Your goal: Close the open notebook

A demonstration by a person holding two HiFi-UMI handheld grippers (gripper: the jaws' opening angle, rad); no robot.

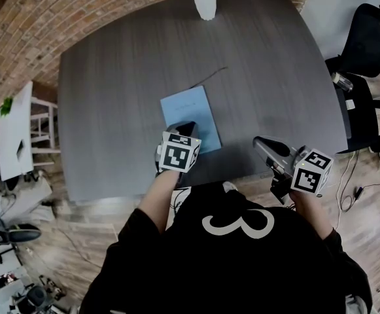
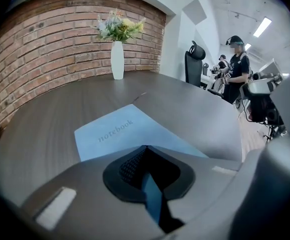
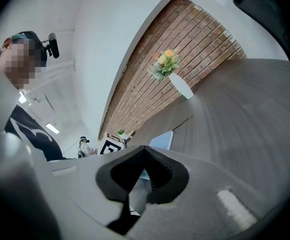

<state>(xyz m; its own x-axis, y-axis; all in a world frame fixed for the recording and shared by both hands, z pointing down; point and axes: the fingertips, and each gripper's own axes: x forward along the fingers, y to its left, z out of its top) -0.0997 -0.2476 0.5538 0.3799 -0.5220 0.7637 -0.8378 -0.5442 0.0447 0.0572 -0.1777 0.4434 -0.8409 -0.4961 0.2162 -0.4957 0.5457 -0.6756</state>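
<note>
Notebook [image 1: 190, 118], one, closed; left tongs [image 1: 186, 127], right tongs [image 1: 259, 141] clamped empty.

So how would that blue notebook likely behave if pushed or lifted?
The notebook lies thin and flat, so probably light and bendy if lifted by one edge. On the smooth table it would likely slide, not tip.

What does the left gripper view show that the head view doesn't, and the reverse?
Left gripper view only: the word "notebook" printed on the blue notebook cover, and a standing person in the background.

Head view only: the right gripper held off the table's near edge, the wearer's black shirt and the wood floor.

Both: the notebook lying closed on the grey table, the white vase, the brick wall, and the left gripper, jaws together, over the notebook's near end.
</note>
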